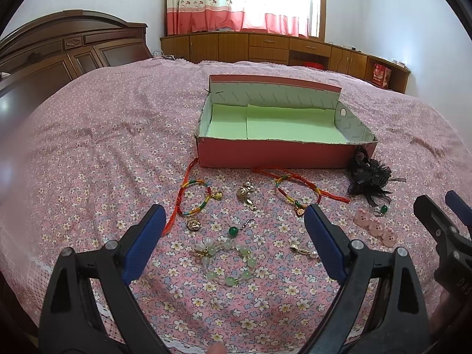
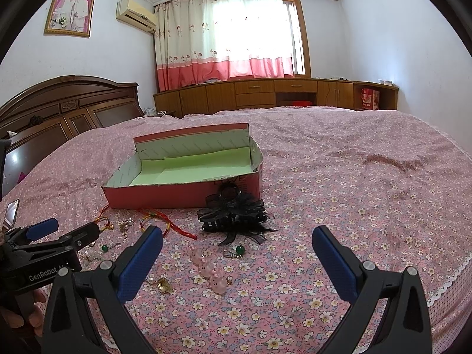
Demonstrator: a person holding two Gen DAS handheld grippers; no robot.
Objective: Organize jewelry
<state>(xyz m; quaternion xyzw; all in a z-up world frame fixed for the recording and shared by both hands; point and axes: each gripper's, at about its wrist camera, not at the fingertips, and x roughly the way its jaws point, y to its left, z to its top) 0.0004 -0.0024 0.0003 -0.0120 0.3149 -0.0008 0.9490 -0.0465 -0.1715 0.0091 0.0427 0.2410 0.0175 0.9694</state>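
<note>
A matt floral cloth bedspread [image 1: 88, 147] carries a red cardboard box [image 1: 271, 155] lined with pale green paper, glossy translucent green-bead bracelet [image 1: 227, 261], shiny gold-metal charms [image 1: 246, 194], woven cord bracelets [image 1: 193, 197], a black gauzy hair clip [image 2: 233, 215], and, far left, a polished wooden headboard [image 1: 59, 47].

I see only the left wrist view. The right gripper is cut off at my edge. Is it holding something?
Observer: No. The right gripper is open and empty, above the bedspread.
Operator: What lies nearest to it?
Observer: The pink rabbit clip, close to one of its fingers.
Operator: Is the black thing by the box a clip?
Observer: Yes, the black hair clip shows claw teeth under its ribbon flower.
</note>
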